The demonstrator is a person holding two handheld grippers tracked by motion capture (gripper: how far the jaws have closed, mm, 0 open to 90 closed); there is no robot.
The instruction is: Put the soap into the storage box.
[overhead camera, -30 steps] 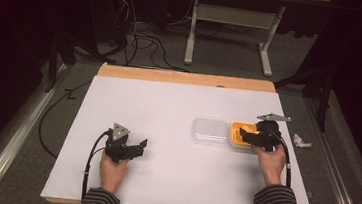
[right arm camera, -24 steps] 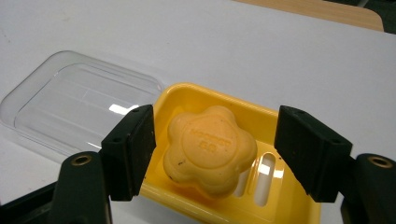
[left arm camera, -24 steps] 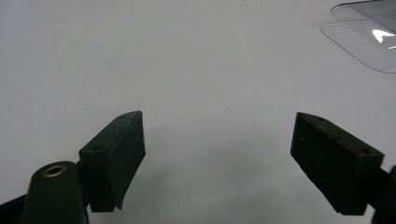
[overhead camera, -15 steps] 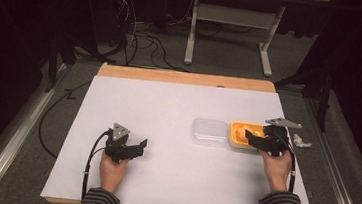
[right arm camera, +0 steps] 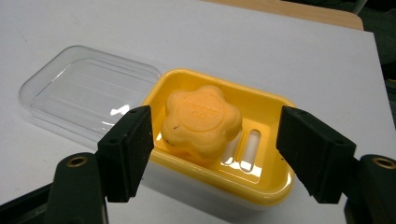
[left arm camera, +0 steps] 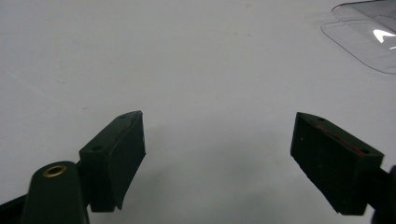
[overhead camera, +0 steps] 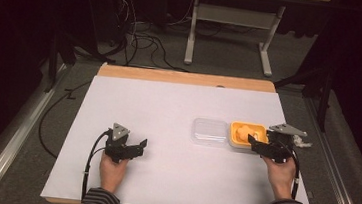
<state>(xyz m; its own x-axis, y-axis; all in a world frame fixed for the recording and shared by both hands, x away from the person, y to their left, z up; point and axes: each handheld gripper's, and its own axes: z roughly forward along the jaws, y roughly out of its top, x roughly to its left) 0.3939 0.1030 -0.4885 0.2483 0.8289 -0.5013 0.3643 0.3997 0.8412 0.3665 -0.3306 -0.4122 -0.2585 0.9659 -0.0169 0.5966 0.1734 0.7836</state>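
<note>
Since the earlier frame, right hand-held gripper [right arm camera: 215, 154] has drawn back from the yellow soap dish [right arm camera: 261, 109], jaws wide apart, holding nothing. Flower-shaped orange soap [right arm camera: 201, 122] lies inside this dish; clear lid [right arm camera: 88, 95] touches its side. Left hand-held gripper [overhead camera: 137, 145] rests open, well apart from the dish, on the worktop [overhead camera: 168, 106].

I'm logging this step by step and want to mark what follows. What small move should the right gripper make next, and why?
Probably ease the right gripper forward and down so its open jaws straddle the orange flower-shaped soap. The soap lies loose in the yellow soap dish, directly ahead between the jaws, and nothing is gripped yet. The clear lid lies off beside the dish, so nothing covers the soap.
</note>
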